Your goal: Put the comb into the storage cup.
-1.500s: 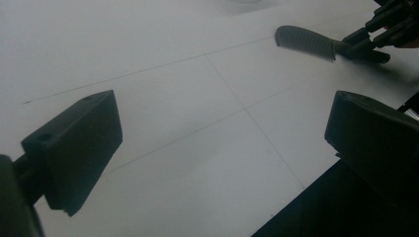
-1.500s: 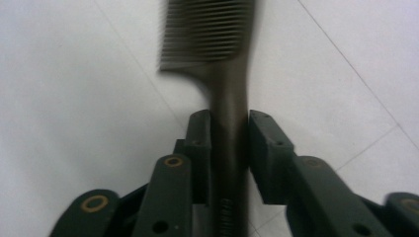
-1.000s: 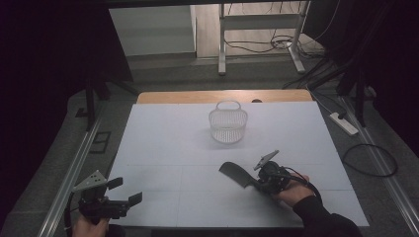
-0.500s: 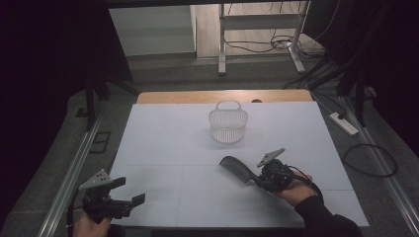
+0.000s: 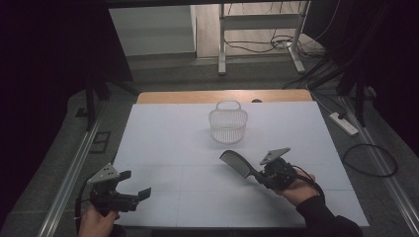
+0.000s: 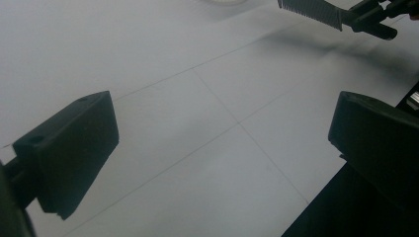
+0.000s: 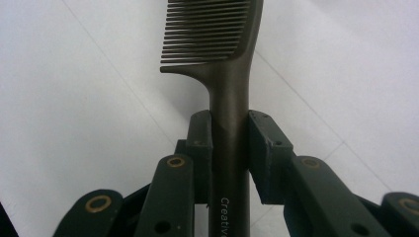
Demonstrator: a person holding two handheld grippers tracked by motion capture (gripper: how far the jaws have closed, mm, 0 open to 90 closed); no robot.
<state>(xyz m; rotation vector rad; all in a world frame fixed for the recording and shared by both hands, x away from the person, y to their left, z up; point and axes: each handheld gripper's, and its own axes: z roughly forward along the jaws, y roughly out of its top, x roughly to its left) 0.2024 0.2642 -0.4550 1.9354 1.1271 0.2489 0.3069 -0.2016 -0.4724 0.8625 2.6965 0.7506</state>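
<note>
Clamping dark comb by its handle in right gripper; left gripper wide open, empty, above white table.

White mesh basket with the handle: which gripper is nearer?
Right. The right gripper, shut on the dark comb, is just in front of the white mesh basket; the left gripper, open, sits at the table's near left corner.

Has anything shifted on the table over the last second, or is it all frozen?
Almost nothing. The left gripper has drifted slightly nearer the table's front edge, its jaws open and empty. The right gripper stays clamped on the comb by its handle, held just above the sheet. The basket has not moved.
</note>
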